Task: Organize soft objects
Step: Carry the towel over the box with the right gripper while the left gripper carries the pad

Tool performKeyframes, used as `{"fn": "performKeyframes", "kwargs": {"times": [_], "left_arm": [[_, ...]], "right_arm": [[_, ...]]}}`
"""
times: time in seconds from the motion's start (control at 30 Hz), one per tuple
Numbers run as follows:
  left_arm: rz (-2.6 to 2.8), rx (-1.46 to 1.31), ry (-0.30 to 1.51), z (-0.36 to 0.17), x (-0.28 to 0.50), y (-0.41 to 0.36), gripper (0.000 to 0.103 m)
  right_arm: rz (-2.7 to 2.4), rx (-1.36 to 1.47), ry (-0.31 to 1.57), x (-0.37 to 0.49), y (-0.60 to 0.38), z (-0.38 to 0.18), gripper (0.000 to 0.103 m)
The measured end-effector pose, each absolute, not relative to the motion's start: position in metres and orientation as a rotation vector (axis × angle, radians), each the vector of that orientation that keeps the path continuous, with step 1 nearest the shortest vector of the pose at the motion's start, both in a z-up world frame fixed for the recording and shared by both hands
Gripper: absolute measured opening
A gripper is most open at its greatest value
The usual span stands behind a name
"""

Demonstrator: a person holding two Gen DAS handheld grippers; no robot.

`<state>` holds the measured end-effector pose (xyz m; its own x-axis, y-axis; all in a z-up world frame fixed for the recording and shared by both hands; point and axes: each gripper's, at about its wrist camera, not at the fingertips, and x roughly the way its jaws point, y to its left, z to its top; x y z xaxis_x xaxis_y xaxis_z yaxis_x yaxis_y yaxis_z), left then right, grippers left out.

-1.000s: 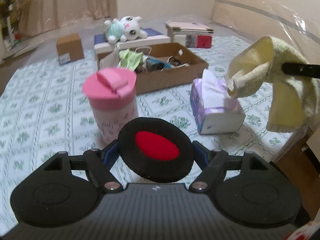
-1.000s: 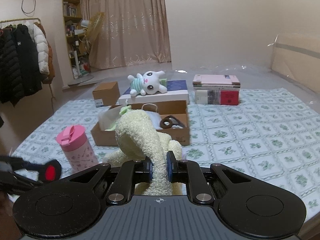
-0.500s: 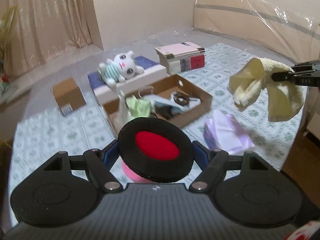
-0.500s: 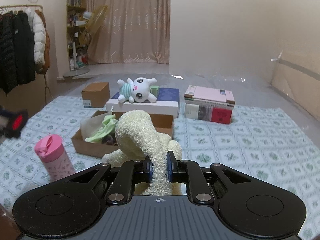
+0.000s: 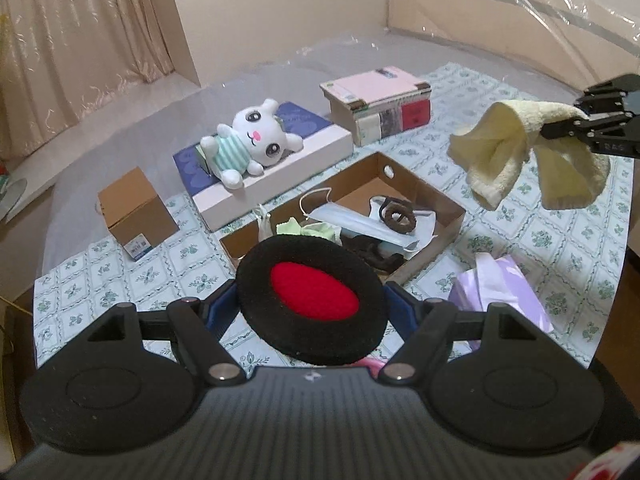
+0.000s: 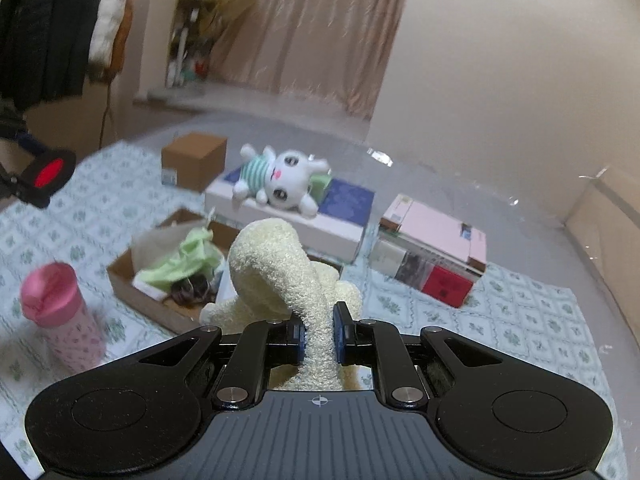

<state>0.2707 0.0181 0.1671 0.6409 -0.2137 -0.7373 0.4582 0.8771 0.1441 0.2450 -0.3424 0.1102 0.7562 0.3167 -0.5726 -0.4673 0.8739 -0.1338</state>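
Note:
My left gripper (image 5: 310, 310) is shut on a round black foam pad with a red centre (image 5: 314, 292), held in the air above the bed. It also shows at the left edge of the right wrist view, where the pad (image 6: 50, 174) faces the camera. My right gripper (image 6: 319, 338) is shut on a pale yellow towel (image 6: 276, 276), which hangs in folds. In the left wrist view the towel (image 5: 504, 152) dangles from the right gripper (image 5: 556, 130) beyond the open cardboard box (image 5: 452, 204). The box holds a face mask, a green cloth (image 6: 188, 258) and a dark scrunchie.
A white plush rabbit (image 5: 256, 140) lies on a flat white and blue box. Behind it are stacked books (image 5: 376, 100) and a small brown carton (image 5: 136, 212). A purple tissue pack (image 5: 500, 292) and a pink tumbler (image 6: 60, 316) stand on the patterned bedspread. Coats hang at the left.
Both grippers have risen and travelled over the bed, each keeping its grip. The left view now looks down into the cardboard box; the tumbler has slipped under the pad. The right view has tilted.

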Motion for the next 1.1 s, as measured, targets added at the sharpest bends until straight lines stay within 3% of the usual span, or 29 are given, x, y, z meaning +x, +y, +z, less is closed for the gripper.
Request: {"fn": "performKeyframes", "kwargs": {"times": [0.4, 1.1], "left_arm": [[-0.401, 0.400, 0.912, 0.124, 0.330, -0.001, 0.075], [-0.425, 0.449, 0.981, 0.074, 0.399, -0.007, 0.075]], "right_arm": [[0.448, -0.565, 0.732, 0.323, -0.294, 0.065, 0.014], [0.467, -1.003, 0.688, 0.391, -0.224, 0.014, 0.014]]}}
